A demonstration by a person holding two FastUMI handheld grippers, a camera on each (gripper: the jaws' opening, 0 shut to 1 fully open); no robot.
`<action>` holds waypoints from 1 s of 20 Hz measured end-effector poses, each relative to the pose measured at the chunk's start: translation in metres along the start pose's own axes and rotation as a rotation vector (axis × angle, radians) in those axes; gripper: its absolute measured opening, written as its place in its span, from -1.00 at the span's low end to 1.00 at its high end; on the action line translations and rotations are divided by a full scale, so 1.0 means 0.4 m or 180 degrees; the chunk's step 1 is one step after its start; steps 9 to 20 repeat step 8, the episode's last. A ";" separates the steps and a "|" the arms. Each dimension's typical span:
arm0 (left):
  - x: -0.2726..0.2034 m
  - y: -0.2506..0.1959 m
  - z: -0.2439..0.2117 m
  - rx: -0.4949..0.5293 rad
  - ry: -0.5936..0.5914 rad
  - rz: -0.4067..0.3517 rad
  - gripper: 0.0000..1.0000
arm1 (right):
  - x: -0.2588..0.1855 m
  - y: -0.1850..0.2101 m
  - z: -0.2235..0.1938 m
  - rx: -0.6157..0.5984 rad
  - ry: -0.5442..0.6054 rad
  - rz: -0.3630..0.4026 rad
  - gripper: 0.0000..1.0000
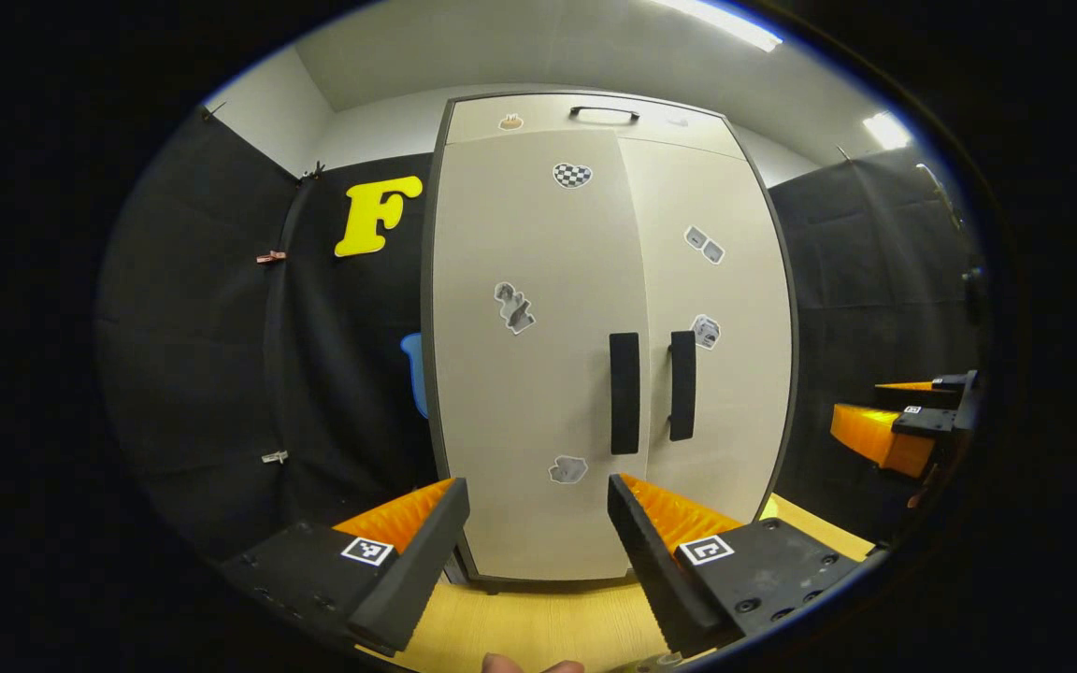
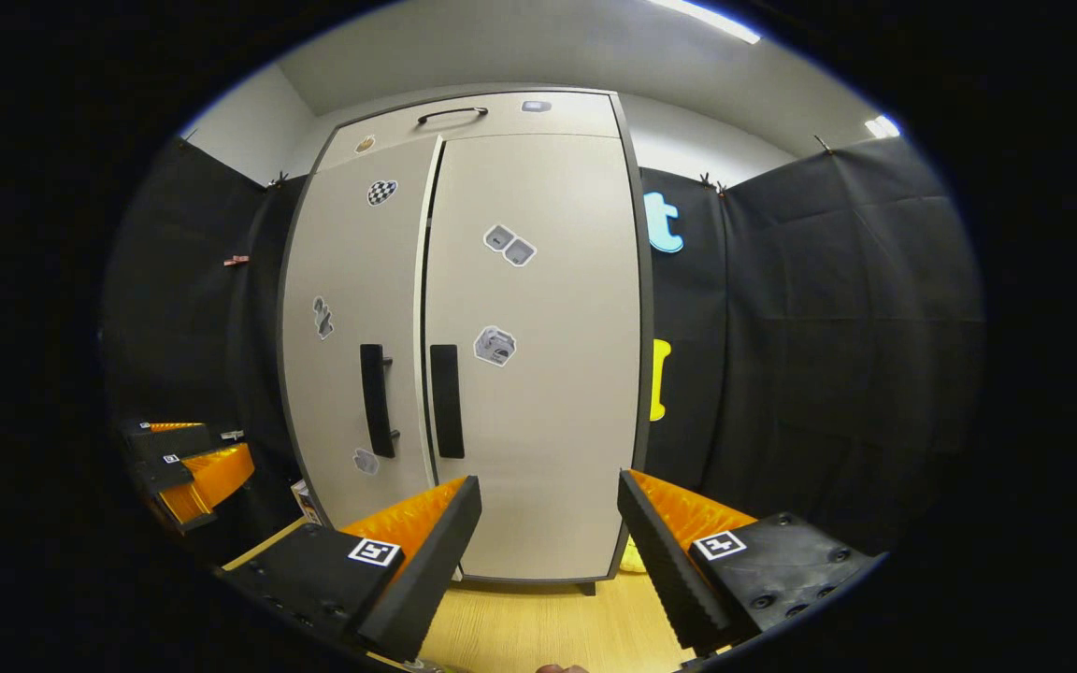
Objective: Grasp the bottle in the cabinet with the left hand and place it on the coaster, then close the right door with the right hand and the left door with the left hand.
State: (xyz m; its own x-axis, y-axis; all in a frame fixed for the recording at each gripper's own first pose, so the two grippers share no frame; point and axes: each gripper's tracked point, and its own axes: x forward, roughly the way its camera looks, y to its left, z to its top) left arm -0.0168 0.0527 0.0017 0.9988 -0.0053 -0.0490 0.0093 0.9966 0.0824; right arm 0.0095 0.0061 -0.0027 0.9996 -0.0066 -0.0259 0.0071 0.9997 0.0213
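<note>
Cabinet (image 1: 609,336) is seen dead ahead in both views, standing on the wooden table (image 1: 538,626); both doors are seen shut, left door (image 1: 534,355) and right door (image 1: 711,327) meeting flush at the centre seam. Two vertical handles flank the seam, long axis upright: left handle (image 1: 624,393), right handle (image 1: 682,385). In the left gripper view the left gripper (image 1: 538,547) is held spread wide at bottom centre, nothing between the fingers, aimed at the lower part of the left door; the left handle lies just above and slightly right of the jaw gap. In the right gripper view the right gripper (image 2: 548,551) is likewise spread and empty at bottom centre, pointed at the lower right door (image 2: 534,355); its handle (image 2: 445,400) sits up and to the left of the gap. Each gripper is nearer to its own door. The right gripper is also caught at the right edge of the left gripper view, the left gripper at lower left of the right gripper view. Cabinet contents can't be told with the doors shut. Bottle and coaster can't be located. The scene fits either a bottle shut inside the cabinet, or a bottle set down and both doors shut after it; not resolvable from this.
</note>
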 end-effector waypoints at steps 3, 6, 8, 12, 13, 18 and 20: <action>0.002 0.000 0.004 -0.0009 -0.0041 -0.0063 0.91 | -0.005 0.003 -0.006 -0.0014 0.0010 -0.0056 0.95; 0.007 -0.002 0.001 -0.0006 -0.0044 -0.0112 0.91 | -0.013 0.007 -0.003 -0.0047 -0.0004 -0.0088 0.95; 0.007 -0.003 0.002 -0.0019 -0.0054 -0.0141 0.91 | -0.016 0.014 -0.002 -0.0045 -0.0007 -0.0092 0.95; 0.007 -0.003 0.002 -0.0019 -0.0054 -0.0141 0.91 | -0.016 0.014 -0.002 -0.0045 -0.0007 -0.0092 0.95; 0.007 -0.003 0.002 -0.0019 -0.0054 -0.0141 0.91 | -0.016 0.014 -0.002 -0.0045 -0.0007 -0.0092 0.95; 0.007 -0.003 0.002 -0.0019 -0.0054 -0.0141 0.91 | -0.016 0.014 -0.002 -0.0045 -0.0007 -0.0092 0.95; 0.007 -0.003 0.002 -0.0019 -0.0054 -0.0141 0.91 | -0.016 0.014 -0.002 -0.0045 -0.0007 -0.0092 0.95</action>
